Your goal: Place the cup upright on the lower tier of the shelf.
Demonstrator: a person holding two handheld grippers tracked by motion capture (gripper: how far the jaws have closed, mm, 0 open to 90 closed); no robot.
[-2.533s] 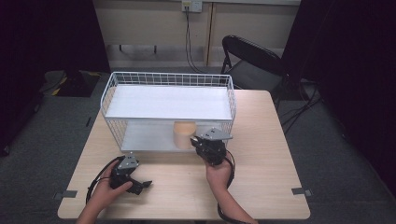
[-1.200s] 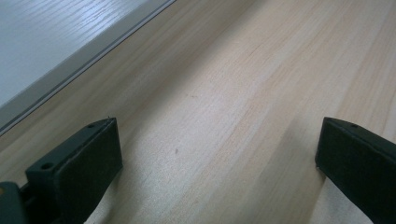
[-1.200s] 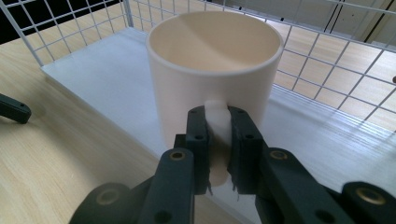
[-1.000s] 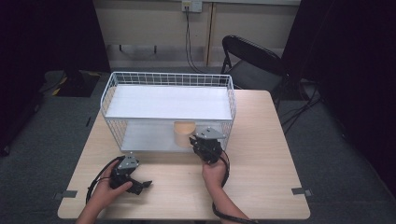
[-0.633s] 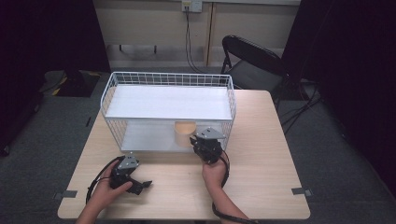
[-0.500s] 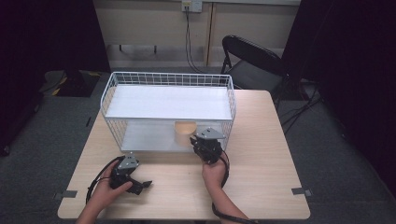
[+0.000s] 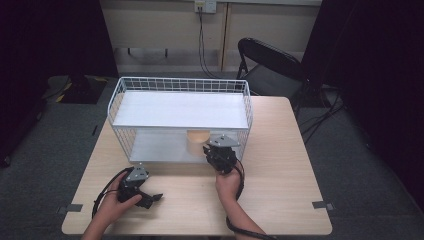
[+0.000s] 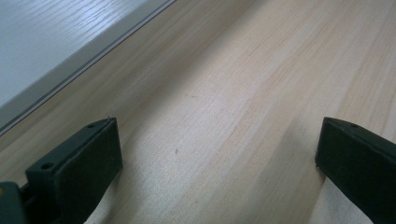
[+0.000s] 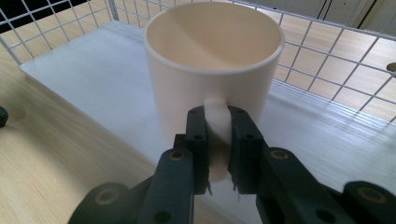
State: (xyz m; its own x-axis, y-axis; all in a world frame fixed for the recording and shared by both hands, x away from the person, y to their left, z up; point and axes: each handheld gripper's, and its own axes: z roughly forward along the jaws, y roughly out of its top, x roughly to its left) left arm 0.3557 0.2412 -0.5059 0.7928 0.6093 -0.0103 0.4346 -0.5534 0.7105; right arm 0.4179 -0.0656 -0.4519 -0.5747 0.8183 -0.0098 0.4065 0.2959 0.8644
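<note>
Right gripper (image 9: pixel 218 154) pinching mug (image 9: pixel 212 60) handle; left gripper (image 8: pixel 219 158) spread wide, seemingly resting on table (image 8: pixel 243 70).

The mug (image 9: pixel 212 70) looks like cream ceramic with a smooth, satin glaze. The rack (image 7: pixel 180 85) is thin white-coated metal wire, and its shelves (image 9: pixel 84 79) are white boards with a faint grain. The table (image 8: pixel 233 93) is pale wood, matt and finely grained. The black pads (image 9: pixel 243 154) look like matt plastic.
</note>
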